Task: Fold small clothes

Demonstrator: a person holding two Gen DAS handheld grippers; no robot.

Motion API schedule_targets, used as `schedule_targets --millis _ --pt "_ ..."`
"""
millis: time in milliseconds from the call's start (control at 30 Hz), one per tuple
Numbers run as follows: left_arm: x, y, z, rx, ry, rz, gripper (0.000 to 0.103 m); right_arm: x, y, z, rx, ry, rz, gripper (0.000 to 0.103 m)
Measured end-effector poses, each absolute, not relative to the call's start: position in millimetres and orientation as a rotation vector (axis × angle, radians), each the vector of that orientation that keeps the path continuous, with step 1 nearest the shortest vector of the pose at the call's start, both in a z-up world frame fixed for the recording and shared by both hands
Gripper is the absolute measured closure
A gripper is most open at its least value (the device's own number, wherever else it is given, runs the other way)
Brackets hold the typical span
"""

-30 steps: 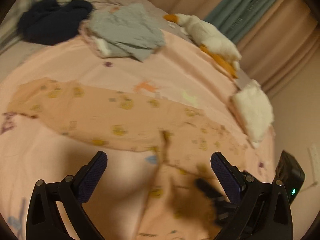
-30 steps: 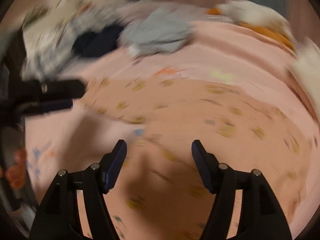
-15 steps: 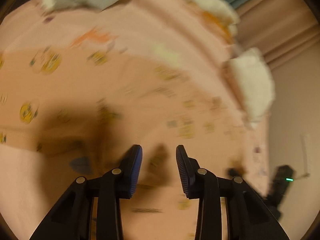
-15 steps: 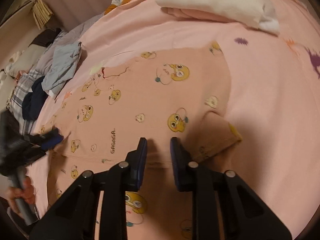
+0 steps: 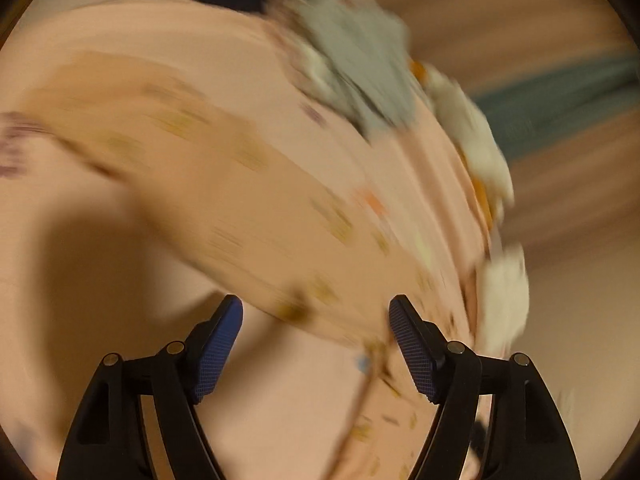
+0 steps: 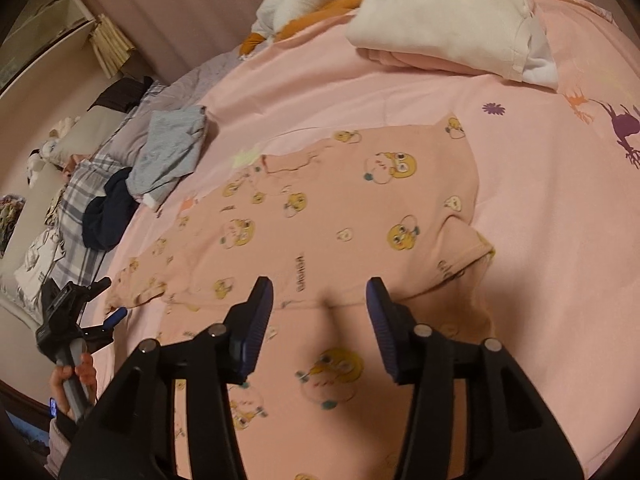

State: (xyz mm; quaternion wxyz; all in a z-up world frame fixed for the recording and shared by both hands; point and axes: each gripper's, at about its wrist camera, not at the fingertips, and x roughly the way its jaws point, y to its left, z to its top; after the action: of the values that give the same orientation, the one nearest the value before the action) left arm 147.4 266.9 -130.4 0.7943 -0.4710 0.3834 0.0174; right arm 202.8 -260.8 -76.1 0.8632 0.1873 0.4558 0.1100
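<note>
A small peach garment with yellow cartoon prints lies spread on the pink bed sheet; one short sleeve sticks out to the right. My right gripper is open and empty, just above the garment's near part. My left gripper is open and empty over the sheet at the garment's edge; that view is blurred by motion. The left gripper also shows in the right wrist view, at the garment's left end.
A grey folded garment, a dark blue one and plaid cloth lie at the left of the bed. A white folded pile and a white-and-orange plush toy lie at the far side. Curtains hang behind.
Both grippers were nearly shut half a second ago and have opened wide. The left gripper has swung, so its view is blurred. The right gripper has drawn back slightly from the garment.
</note>
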Motion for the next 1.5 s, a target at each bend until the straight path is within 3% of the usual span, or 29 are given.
schedule_targets --millis 167,433,567,633,767,967,1200,1333,1500 --pt "119.9 340.3 -150.4 -1.178 0.722 0.169 0.029 194.8 -247.4 -71.2 0.371 0.951 0.26 0.053" --pt "139.0 376.8 -164.0 -1.296 0.614 0.193 0.029 197.3 -230.6 -68.9 0.357 0.951 0.278 0.053" --pt "142.8 382.4 -164.1 -1.29 0.604 0.258 0.056 197.2 -226.7 -71.8 0.348 0.958 0.276 0.053" --pt "143.9 383.0 -165.4 -1.283 0.627 0.261 0.092 197.1 -226.1 -73.5 0.342 0.962 0.271 0.053" --pt "149.8 369.4 -146.5 -1.149 0.691 0.301 0.101 195.0 -228.2 -75.2 0.347 0.96 0.267 0.053" --pt "172.4 300.7 -57.2 -0.879 0.667 0.135 0.102 186.2 -238.6 -71.3 0.382 0.933 0.274 0.053" --pt "215.1 142.3 24.9 -0.602 0.687 -0.128 0.101 169.5 -268.3 -69.5 0.428 0.906 0.255 0.052" --pt "232.0 47.5 23.1 -0.465 0.748 -0.232 0.101 159.8 -293.0 -69.8 0.453 0.895 0.23 0.052" --pt "241.7 -47.5 -28.1 -0.334 0.888 -0.303 0.101 150.7 -326.3 -74.8 0.498 0.885 0.182 0.052"
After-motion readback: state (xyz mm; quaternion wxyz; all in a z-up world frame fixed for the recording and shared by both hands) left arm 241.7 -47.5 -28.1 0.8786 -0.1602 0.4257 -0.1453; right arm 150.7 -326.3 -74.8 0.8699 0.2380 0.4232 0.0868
